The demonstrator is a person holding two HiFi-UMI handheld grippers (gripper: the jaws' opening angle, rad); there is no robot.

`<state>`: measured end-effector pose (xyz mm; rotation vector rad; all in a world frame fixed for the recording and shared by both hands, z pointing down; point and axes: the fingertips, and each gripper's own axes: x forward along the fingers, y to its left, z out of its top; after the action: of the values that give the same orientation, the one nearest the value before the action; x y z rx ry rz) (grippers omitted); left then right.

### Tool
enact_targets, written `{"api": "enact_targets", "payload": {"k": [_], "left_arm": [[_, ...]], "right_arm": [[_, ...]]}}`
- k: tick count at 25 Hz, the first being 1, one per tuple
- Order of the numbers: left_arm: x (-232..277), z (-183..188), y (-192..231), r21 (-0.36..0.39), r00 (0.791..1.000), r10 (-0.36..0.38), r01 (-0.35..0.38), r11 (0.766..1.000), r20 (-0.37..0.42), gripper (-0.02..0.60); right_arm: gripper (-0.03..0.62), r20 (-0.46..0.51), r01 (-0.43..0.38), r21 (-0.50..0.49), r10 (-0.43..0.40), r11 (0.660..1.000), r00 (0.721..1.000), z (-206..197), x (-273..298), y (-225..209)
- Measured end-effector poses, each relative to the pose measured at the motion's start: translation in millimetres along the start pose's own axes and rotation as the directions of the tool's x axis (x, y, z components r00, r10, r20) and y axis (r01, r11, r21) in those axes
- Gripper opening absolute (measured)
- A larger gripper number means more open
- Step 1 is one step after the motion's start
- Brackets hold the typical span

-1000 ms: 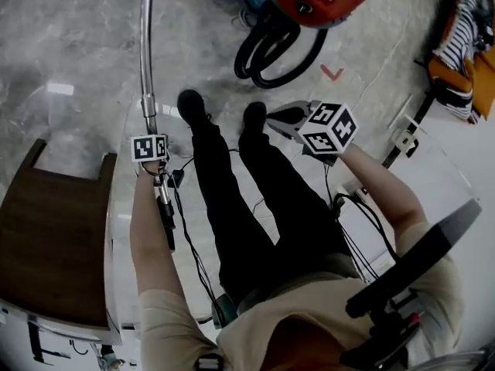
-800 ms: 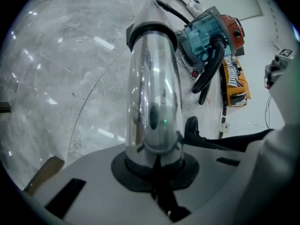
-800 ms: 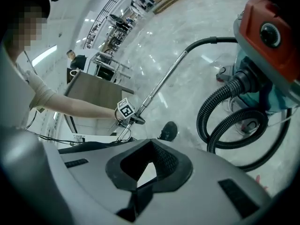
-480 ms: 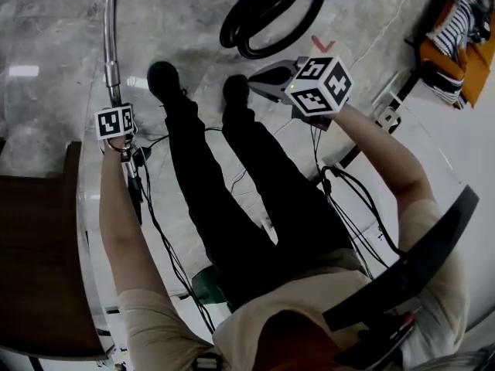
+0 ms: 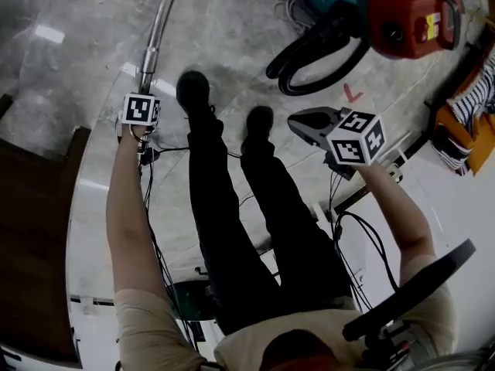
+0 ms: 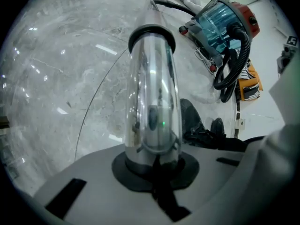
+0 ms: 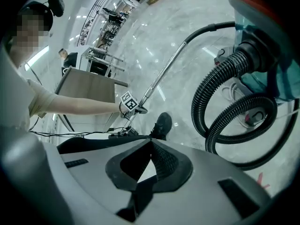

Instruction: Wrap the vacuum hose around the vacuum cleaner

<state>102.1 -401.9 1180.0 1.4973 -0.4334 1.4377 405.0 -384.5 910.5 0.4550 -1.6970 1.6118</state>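
Gripping the metal wand (image 6: 152, 93) in the left gripper (image 6: 153, 170), with the right gripper (image 7: 150, 168) empty

In the left gripper view the jaws are clamped on the shiny tube's lower end, and in the head view the wand runs from that gripper toward 12 o'clock across the marble floor (image 5: 69, 68). The right gripper's jaws are pressed together with nothing between them; it hangs at 3 o'clock of the person's shoes (image 5: 193, 91). The red and teal vacuum cleaner (image 5: 402, 14) sits on the floor at 1 o'clock of the shoes, and its black ribbed hose (image 5: 317, 56) lies in loose loops on the floor against the cleaner's near side, not wound around the body. A brown table (image 5: 31, 230) stands at 8 o'clock
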Motion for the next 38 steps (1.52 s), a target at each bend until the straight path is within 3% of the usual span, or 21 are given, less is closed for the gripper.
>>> {"api": "enact_targets", "payload": {"k": [6,10,11,12,16,18,20,23,25,28,30,33,35,37,38], "left_arm": [[21,-1,2,-0.051,0.998,0.021,-0.025,0.998,-0.066,0.005],[14,8,32,0.024,0.981,0.186,-0.185,0.982,-0.053,0.008],[14,6,35,0.049,0.975,0.207,-0.204,0.978,-0.077,0.062],[16,2,35,0.066,0.973,0.209,-0.203,0.977,-0.102,0.158],[10,-26,30,0.042,0.973,0.149,-0.144,0.989,-0.175,0.306],[0,-40,31,0.038,0.972,0.146,-0.141,0.989,-0.182,0.345],[-17,-49,31,0.011,0.976,0.145,-0.145,0.989,-0.164,0.345],[-50,-58,27,-0.104,0.988,0.120,-0.130,0.986,-0.098,0.345],[-80,-56,28,-0.179,0.991,0.132,-0.131,0.975,-0.009,0.345],[-126,-51,20,-0.254,0.975,0.171,-0.132,0.958,0.139,0.345],[-158,-46,5,-0.276,0.951,0.196,-0.127,0.953,0.239,0.345],[-213,-27,-33,-0.294,0.881,0.234,-0.114,0.949,0.412,0.344],[-244,-2,-81,-0.311,0.819,0.150,0.037,0.950,0.554,0.331],[-281,18,-140,-0.272,0.728,0.022,0.228,0.935,0.686,0.313],[-300,23,-167,-0.234,0.689,-0.019,0.271,0.934,0.724,0.310]], "right_arm": [[0.005,0.009,0.011,0.011,-0.012,1.000,1.000,4,-7,-15],[0.003,-0.006,0.009,0.001,-0.009,1.000,1.000,2,-6,-10],[0.005,-0.010,0.011,-0.002,-0.011,1.000,1.000,0,-6,-8],[0.005,-0.013,0.013,-0.004,-0.014,1.000,1.000,0,-7,-6],[0.005,-0.021,0.008,-0.012,-0.008,1.000,1.000,2,-5,3],[0.005,-0.019,0.003,-0.020,-0.004,1.000,1.000,3,-6,7],[0.005,-0.014,0.000,-0.027,-0.001,1.000,1.000,4,-10,12],[0.005,-0.001,-0.008,-0.035,0.008,0.999,1.000,7,-19,19],[0.005,0.011,-0.018,-0.054,0.019,0.998,1.000,11,-25,25],[0.005,0.035,-0.035,-0.092,0.038,0.995,0.999,15,-35,36],[0.005,0.061,-0.046,-0.117,0.053,0.992,0.997,18,-42,43],[0.005,0.095,-0.064,-0.153,0.079,0.986,0.992,15,-62,53],[0.003,0.110,-0.054,-0.193,0.076,0.980,0.991,8,-83,58],[0.003,0.128,-0.033,-0.223,0.063,0.974,0.990,-5,-101,68],[0.003,0.139,-0.031,-0.229,0.064,0.973,0.988,-13,-109,76]]}}
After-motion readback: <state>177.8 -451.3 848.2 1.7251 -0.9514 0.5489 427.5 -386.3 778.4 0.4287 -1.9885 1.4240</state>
